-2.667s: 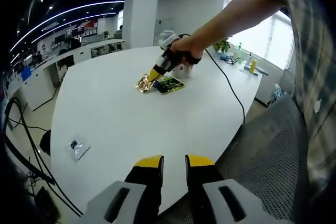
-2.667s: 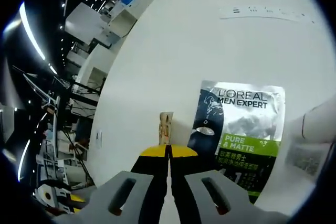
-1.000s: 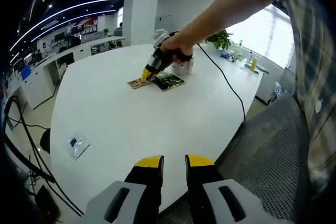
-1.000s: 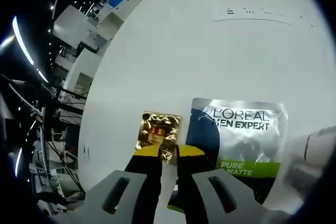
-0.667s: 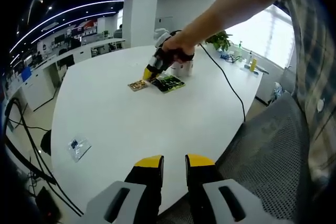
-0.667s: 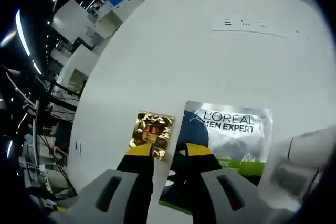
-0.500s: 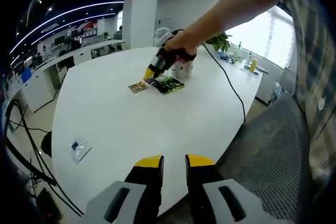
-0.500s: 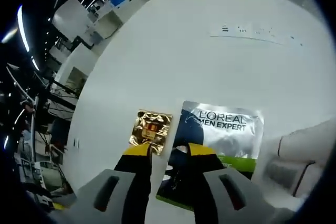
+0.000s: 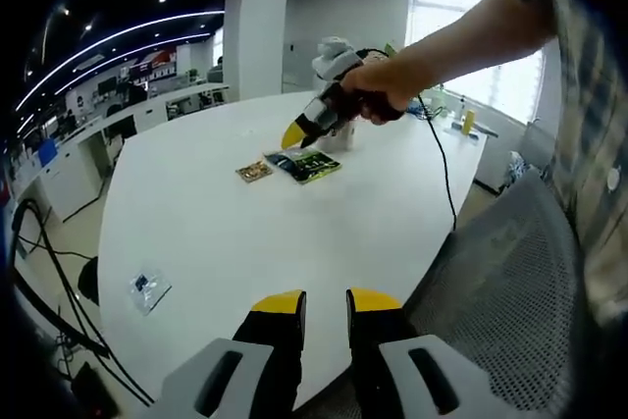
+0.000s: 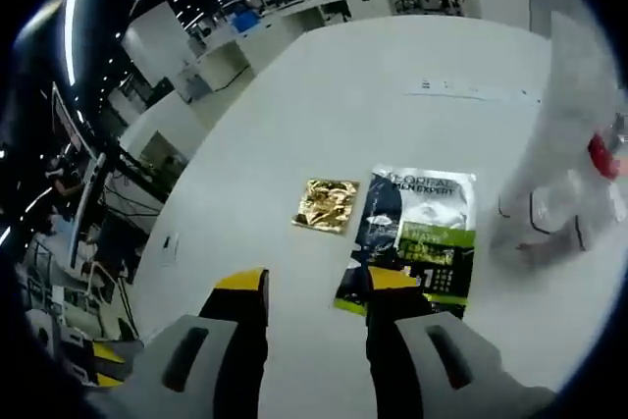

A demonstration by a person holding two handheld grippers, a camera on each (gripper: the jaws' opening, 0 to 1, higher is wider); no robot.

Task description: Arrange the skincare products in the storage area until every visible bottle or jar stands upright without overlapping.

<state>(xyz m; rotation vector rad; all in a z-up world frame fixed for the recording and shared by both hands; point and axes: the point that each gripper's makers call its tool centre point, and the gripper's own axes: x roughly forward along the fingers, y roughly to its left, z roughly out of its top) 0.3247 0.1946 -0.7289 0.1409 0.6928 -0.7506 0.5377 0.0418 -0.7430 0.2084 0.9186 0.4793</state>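
As seen along the right hand-held gripper (image 10: 306,287), its yellow-tipped jaws stand wide apart and empty, raised above the white surface (image 10: 324,115). Just beyond the right tip lies the flat dark-blue, silver and green sachet (image 10: 417,237), long axis running away from the jaws, printed silver end farthest. Just beside it to the left, edges near but apparently not overlapping, lies the small crinkled gold foil packet (image 10: 329,205), almost straight ahead between the two tips. Farther right, past the sachet, stands a blurred pale container with a red mark (image 10: 579,174); whether bottle or jar cannot be told. In the left gripper view, the left hand-held gripper (image 9: 323,305) sits at the near edge of the surface, jaws parted a little with nothing between them, well apart from all items; a small clear plastic packet (image 9: 147,288) lies to its left. Judgement: the right gripper is much the nearer to both flat packs, which lie ahead and below it, so any next pick falls to that side.
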